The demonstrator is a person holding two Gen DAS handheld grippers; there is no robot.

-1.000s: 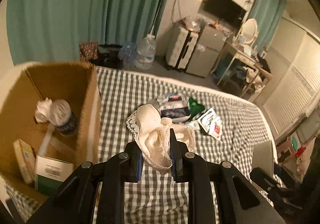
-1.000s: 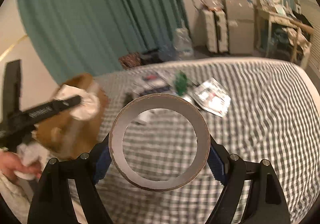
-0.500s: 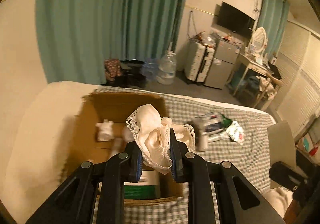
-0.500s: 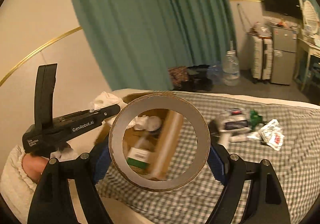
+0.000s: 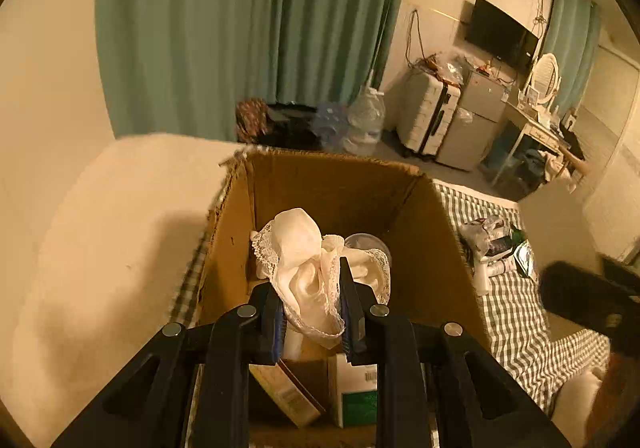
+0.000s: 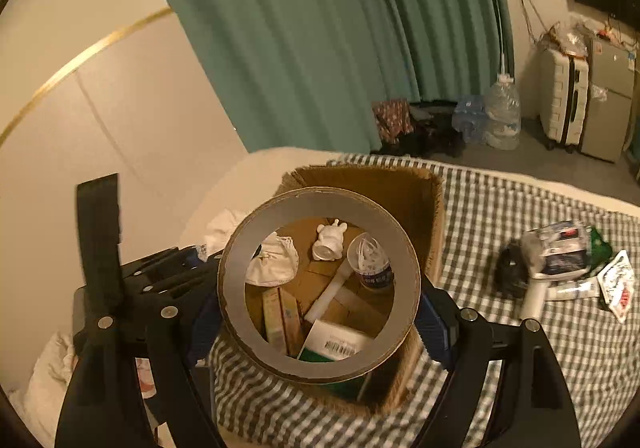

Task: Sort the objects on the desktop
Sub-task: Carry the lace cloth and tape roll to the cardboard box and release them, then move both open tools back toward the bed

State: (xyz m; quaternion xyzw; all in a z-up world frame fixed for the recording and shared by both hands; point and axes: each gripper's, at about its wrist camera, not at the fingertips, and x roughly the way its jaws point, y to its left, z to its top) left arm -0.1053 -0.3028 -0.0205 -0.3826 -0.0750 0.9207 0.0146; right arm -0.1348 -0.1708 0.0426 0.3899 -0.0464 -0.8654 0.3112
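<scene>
My left gripper [image 5: 312, 302] is shut on a cream lace cloth [image 5: 308, 268] and holds it over the open cardboard box [image 5: 344, 184]. My right gripper [image 6: 318, 308] is shut on a roll of tape [image 6: 320, 364], held above the same box [image 6: 424, 192]. Through the roll's hole I see a white figurine [image 6: 330, 240], a plastic bottle [image 6: 370, 260], a white tube [image 6: 328, 294] and small cartons [image 6: 280, 316] inside the box. The left gripper [image 6: 224, 260] with the cloth [image 6: 274, 258] shows at the left of the right wrist view.
The box stands on a bed with a grey checked cover [image 6: 520, 208]. A heap of loose packets and tubes [image 6: 560, 260] lies to the right of the box. Green curtains [image 5: 248, 28], a suitcase [image 5: 426, 120] and water bottles [image 5: 366, 120] stand behind.
Both grippers have swung left from the heap on the bed to above the box. The cloth and the tape roll stay held.
</scene>
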